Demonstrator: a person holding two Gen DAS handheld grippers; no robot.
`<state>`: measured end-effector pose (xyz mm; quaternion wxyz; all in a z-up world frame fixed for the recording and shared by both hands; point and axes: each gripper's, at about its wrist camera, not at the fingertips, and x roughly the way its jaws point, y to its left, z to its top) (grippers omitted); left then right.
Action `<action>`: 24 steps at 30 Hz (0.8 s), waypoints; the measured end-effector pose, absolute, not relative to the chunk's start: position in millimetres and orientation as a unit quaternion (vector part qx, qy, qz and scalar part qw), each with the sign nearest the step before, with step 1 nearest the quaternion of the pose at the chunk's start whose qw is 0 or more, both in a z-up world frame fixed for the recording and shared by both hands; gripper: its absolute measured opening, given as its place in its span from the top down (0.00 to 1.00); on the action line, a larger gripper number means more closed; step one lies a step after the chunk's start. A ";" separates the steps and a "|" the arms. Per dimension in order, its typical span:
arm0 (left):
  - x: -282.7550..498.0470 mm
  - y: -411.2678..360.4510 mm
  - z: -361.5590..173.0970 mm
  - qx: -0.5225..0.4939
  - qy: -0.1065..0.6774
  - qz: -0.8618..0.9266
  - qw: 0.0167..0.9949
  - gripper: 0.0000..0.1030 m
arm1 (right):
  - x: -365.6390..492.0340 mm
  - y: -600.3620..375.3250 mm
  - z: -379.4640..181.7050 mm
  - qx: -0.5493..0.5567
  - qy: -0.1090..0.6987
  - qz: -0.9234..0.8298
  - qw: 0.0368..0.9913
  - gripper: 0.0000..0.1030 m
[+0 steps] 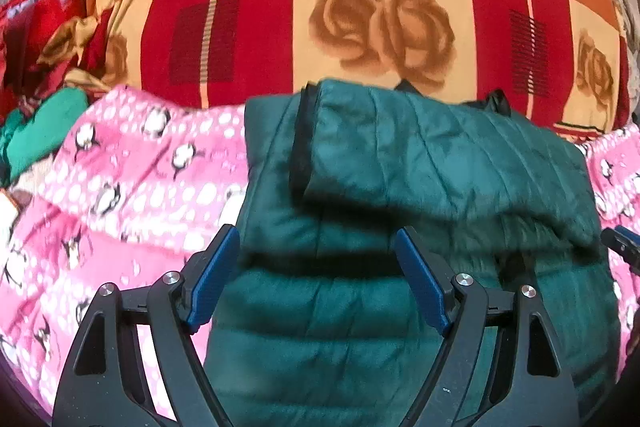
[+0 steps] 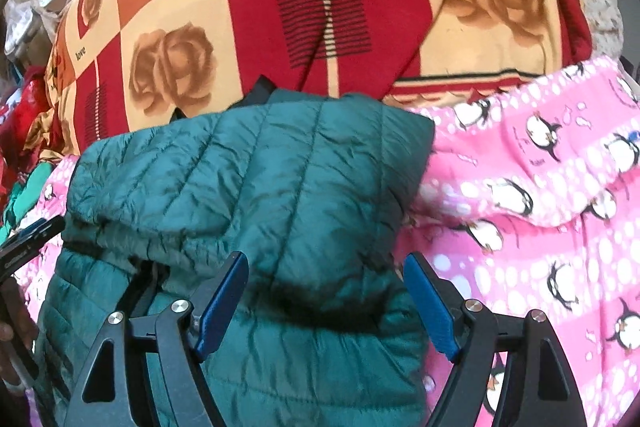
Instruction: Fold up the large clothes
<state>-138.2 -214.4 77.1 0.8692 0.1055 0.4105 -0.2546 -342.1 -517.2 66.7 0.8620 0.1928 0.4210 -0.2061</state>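
the green quilted puffer jacket (image 1: 400,227) lies on the pink penguin blanket (image 1: 132,195), with one part already folded over itself; the fold looks partly done. the left gripper (image 1: 316,275) and right gripper (image 2: 326,299) both hover over it, fingers spread wide and holding nothing. next likely calls for pinching the near hem and carrying it forward. only the left view shows the black-edged cuff (image 1: 300,151); the right view shows the jacket's right edge against the red rose blanket (image 2: 320,7).

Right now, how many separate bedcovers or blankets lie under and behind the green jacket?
2. The pink penguin blanket lies under the green jacket, showing on both its sides. The red-and-orange rose blanket is behind it. Others may be hidden in the pile at far left.
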 end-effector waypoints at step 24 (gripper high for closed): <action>-209.4 -121.5 55.6 0.088 0.481 -0.289 0.823 0.22 | -440.2 -466.8 58.9 0.218 0.461 -0.186 0.840 0.24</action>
